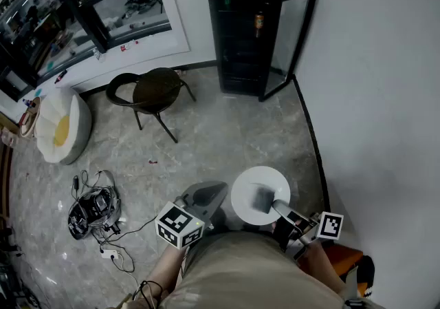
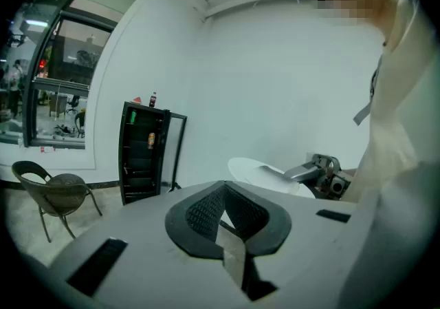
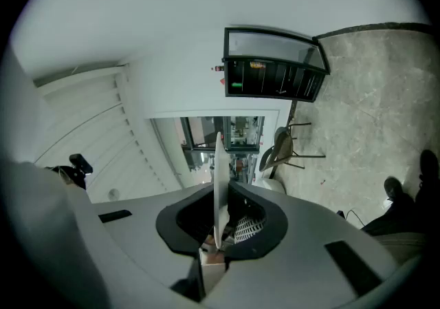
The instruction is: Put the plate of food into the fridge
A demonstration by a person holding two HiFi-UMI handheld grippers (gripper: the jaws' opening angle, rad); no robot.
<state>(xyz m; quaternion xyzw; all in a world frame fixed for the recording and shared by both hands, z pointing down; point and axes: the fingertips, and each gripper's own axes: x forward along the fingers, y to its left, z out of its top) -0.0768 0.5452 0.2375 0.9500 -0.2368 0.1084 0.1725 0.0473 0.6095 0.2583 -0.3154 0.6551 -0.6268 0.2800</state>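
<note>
right gripper [image 1: 269, 199] pinches the white plate [image 1: 246, 185] by its rim; left gripper [image 1: 207, 195] pressed together.

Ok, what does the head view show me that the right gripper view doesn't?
Only the head view: the left gripper, and the plate seen as a full round disc from above. Only the right gripper view: the right gripper up close, its jaws clamped on the rim, with the plate seen edge-on between them. Both: the fridge with its door swung open, the chair on the floor to one side of it, and the plate itself.
</note>
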